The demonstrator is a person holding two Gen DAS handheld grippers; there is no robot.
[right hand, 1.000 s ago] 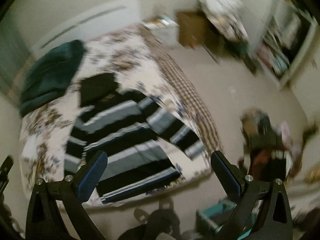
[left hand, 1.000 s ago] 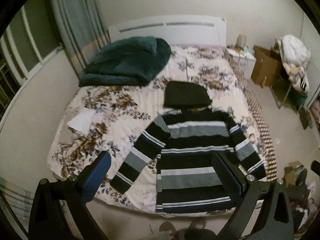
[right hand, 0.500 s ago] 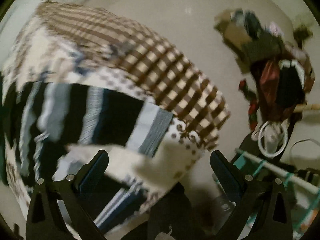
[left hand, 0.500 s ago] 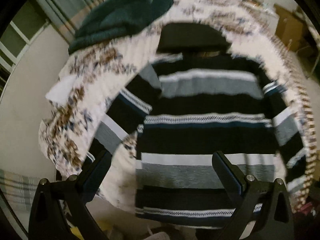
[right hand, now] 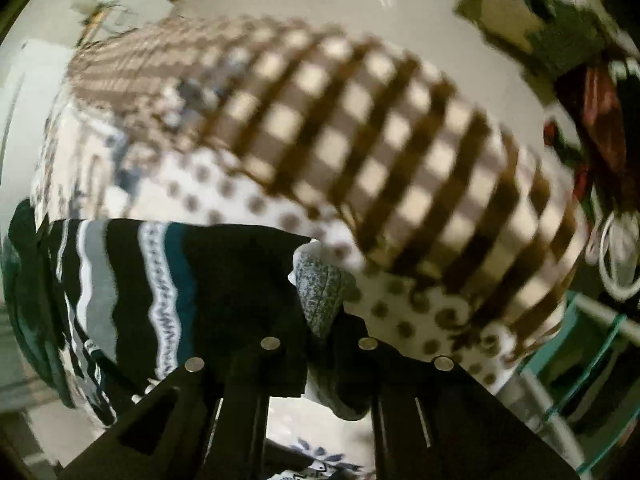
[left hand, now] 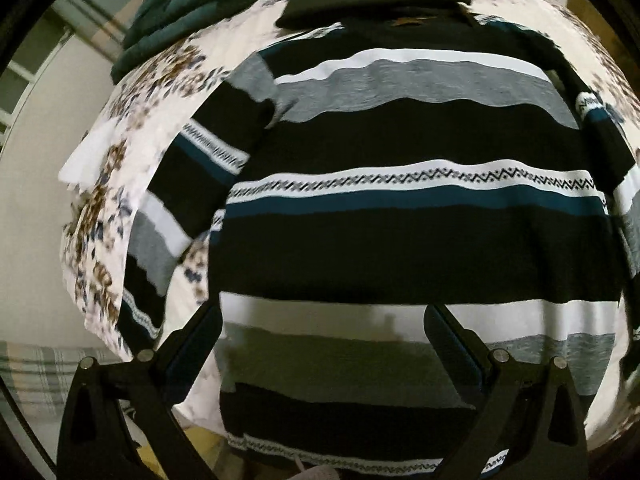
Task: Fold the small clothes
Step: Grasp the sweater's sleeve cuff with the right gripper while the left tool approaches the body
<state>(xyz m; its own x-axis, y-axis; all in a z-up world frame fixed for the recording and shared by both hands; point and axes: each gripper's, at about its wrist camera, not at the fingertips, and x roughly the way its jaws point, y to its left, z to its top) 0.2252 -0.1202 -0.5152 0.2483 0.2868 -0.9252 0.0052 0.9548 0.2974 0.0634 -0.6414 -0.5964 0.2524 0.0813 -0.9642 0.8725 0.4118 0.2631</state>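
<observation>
Left wrist view: sweater [left hand: 400, 240] spread flat on the bed [left hand: 132, 128], stripes of black, grey, white and teal running across, left sleeve angled out beside the body, black collar at the top. Hem hanging at the bed's near edge. Left tool [left hand: 324, 344] spread wide, hovering low over the bottom of the sweater, one finger at the garment's left side edge, the other over the grey band. No cloth pinched between them. Green blanket [left hand: 180, 12] bundled at the far left corner, white paper [left hand: 88, 148] lying on the floral sheet near the left sleeve.

Right wrist view, rather blurred: right tool [right hand: 320, 344] pressed together, pinching the cuff [right hand: 322, 296] of the right sleeve, grey knit bunched up between the two fingers. Sleeve trailing off to the left, stripes showing. Checked bed side [right hand: 380, 152] beyond, dotted sheet under the cuff, clutter [right hand: 592, 80] on the floor to the right.
</observation>
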